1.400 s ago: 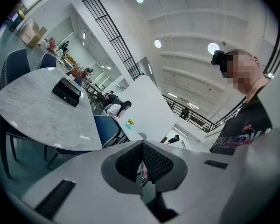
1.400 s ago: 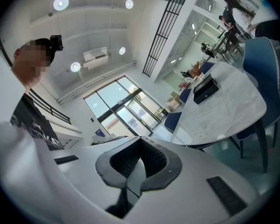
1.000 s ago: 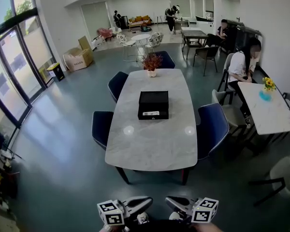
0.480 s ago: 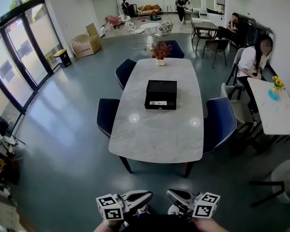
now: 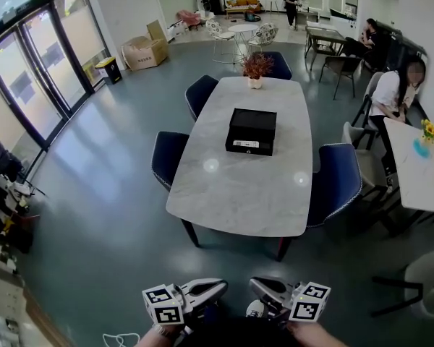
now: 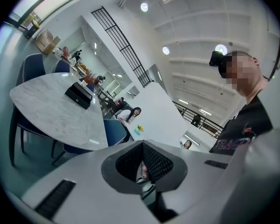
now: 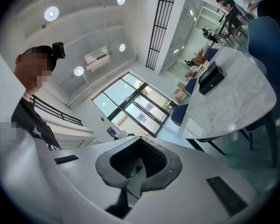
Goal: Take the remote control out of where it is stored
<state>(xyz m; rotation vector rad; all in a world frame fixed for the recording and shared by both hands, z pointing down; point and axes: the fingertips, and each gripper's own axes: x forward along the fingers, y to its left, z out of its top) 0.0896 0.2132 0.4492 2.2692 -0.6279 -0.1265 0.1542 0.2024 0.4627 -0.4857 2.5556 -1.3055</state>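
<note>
Head view: the black box (image 5: pixel 252 130) sits mid-bench (image 5: pixel 239 194), with the remote control (image 5: pixel 247 144) a pale bar at its near edge. Open floor (image 5: pixel 116 215) lies between the bench's near edge and the left gripper (image 5: pixel 218 288) and right gripper (image 5: pixel 256 286). A second ago the bench showed further left.

Left gripper view: jaws together, nothing between.

Right gripper view: jaws together, nothing between.
</note>
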